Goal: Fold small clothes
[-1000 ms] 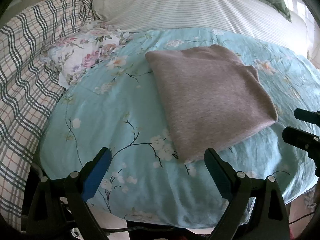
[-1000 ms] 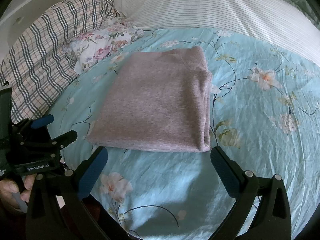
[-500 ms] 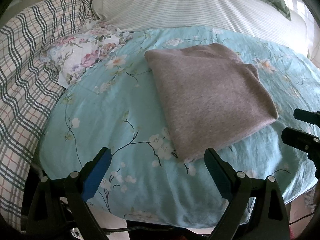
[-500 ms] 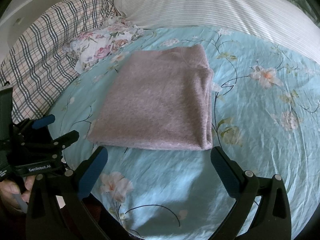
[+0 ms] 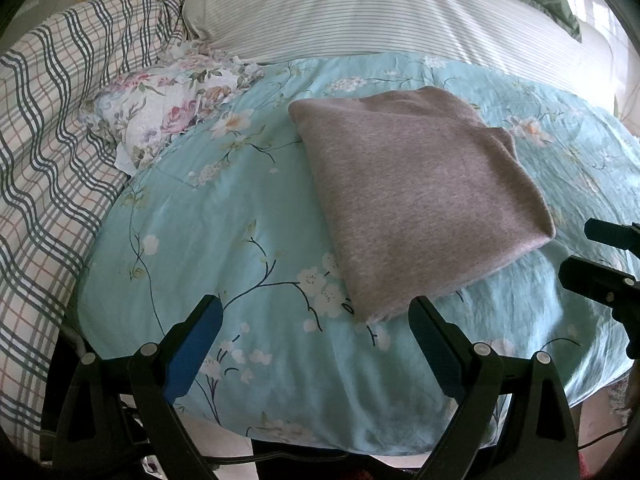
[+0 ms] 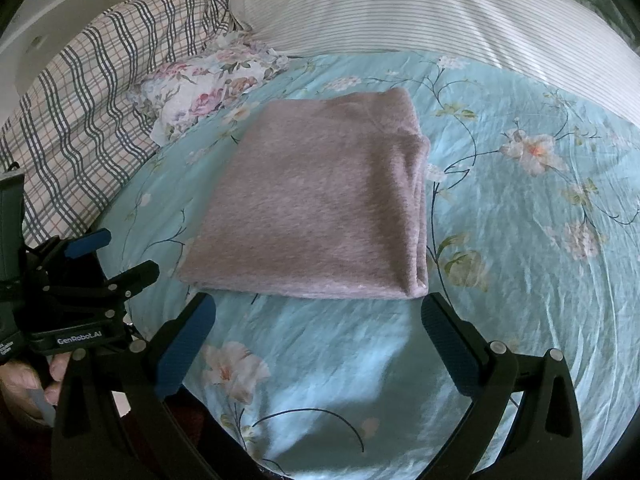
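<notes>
Garment (image 6: 316, 200), grey-pink, folded rectangle, centre frame on floral sheet (image 6: 520, 240); long axis toward upper frame. Right gripper (image 6: 318, 344) squarely below near edge, fingers apart, empty. Left gripper (image 5: 314, 344) apart, empty, offset lower left of corner. Right likely nearer.

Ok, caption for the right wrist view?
Folded grey garment on floral bedspread, right gripper open before it.

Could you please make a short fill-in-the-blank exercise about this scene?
1. The pinkish-grey garment lies ____ on the bed.
2. The bedspread under it is light blue with a ____ print.
3. The right tool has its jaws ____, holding nothing.
4. The left tool touches ____ of the garment.

Missing words: folded; floral; open; none
</notes>
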Motion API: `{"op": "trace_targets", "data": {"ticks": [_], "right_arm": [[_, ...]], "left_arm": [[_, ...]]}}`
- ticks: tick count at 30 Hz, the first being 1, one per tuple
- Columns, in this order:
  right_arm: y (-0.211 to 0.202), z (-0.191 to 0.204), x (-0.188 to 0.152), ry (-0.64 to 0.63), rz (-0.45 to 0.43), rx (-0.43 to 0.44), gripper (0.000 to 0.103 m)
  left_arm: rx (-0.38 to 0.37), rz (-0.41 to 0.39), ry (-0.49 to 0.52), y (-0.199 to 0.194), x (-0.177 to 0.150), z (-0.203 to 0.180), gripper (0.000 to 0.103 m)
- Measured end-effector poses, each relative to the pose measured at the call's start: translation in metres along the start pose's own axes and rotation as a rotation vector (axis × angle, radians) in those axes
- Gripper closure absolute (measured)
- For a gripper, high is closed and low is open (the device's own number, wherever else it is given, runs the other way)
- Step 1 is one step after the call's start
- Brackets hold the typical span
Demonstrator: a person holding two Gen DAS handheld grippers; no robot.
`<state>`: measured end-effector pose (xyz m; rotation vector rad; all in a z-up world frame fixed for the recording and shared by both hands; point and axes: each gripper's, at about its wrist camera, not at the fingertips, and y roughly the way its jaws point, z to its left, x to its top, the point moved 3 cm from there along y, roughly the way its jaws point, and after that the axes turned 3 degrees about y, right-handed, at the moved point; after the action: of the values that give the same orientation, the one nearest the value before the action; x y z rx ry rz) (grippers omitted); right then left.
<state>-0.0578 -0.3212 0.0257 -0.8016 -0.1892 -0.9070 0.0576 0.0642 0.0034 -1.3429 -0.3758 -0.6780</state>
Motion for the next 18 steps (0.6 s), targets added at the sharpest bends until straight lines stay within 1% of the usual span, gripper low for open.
{"op": "trace_targets", "data": {"ticks": [18], "right_arm": [[0.0004, -0.0014, 0.0012, 0.0, 0.001, 0.001, 0.001]], "left_arm": [[0.001, 0.0, 0.0, -0.0005, -0.0007, -0.0032, 0.008]]}}
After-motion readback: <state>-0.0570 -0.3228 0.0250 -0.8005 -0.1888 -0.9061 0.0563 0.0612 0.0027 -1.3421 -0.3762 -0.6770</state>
